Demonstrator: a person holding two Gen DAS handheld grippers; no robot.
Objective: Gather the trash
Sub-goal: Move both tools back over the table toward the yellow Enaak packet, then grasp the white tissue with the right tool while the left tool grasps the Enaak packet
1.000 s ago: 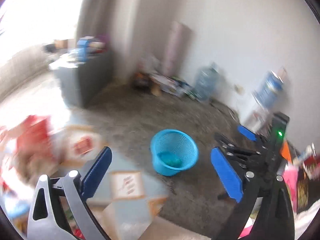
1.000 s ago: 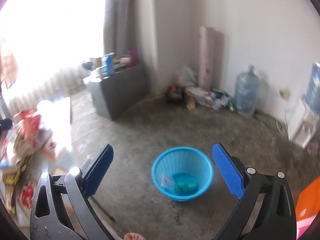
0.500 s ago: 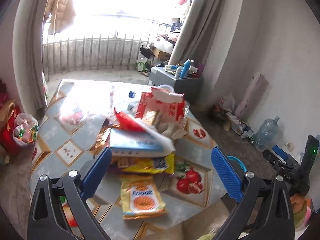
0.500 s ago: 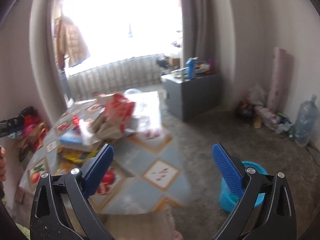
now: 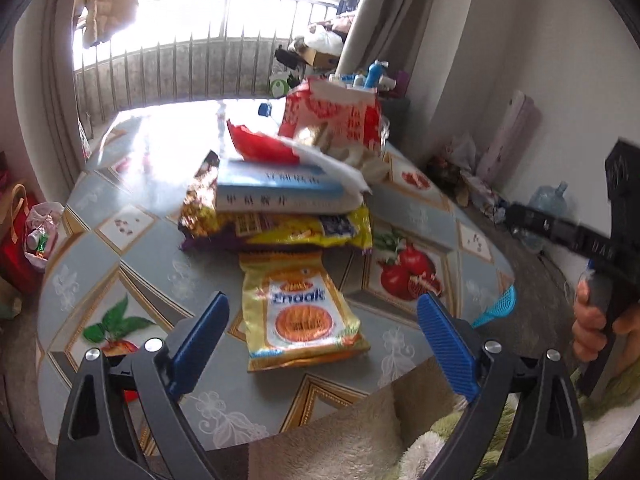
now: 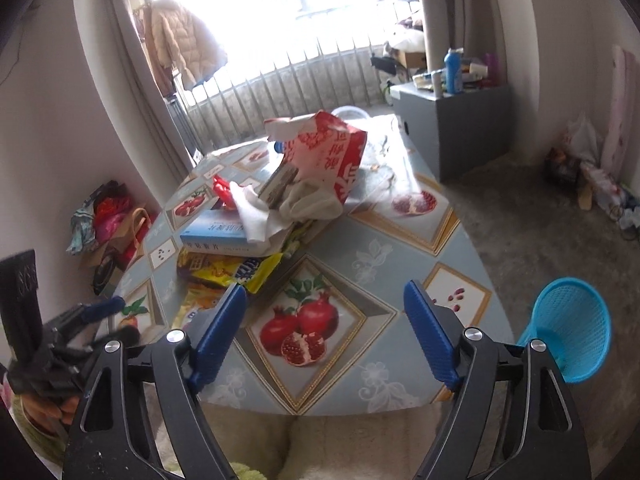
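A heap of wrappers lies on the fruit-patterned table (image 5: 132, 256). Nearest me is a yellow Enaak packet (image 5: 300, 312), lying just ahead of my left gripper (image 5: 324, 324), whose jaws are open around empty air above the packet's lower end. Behind it lie a yellow and purple snack bag (image 5: 288, 230), a blue and white box (image 5: 276, 192), a red wrapper (image 5: 260, 146) and a torn red and white carton (image 5: 340, 120). My right gripper (image 6: 320, 322) hovers over the table's near edge, jaws closing with nothing between them. A blue mesh basket (image 6: 568, 328) stands on the floor at the right.
A grey cabinet (image 6: 460, 124) with bottles stands beyond the table. A water jug (image 5: 546, 204) and clutter line the right wall. Bags (image 5: 36, 232) sit on the floor at the left. A fluffy cover (image 5: 340, 440) lies below the grippers. A hand (image 5: 592, 320) holds the other gripper.
Both views swung from the floor and blue basket to the table. The left gripper came down closer to the Enaak packet. The right gripper's jaws narrowed a little.
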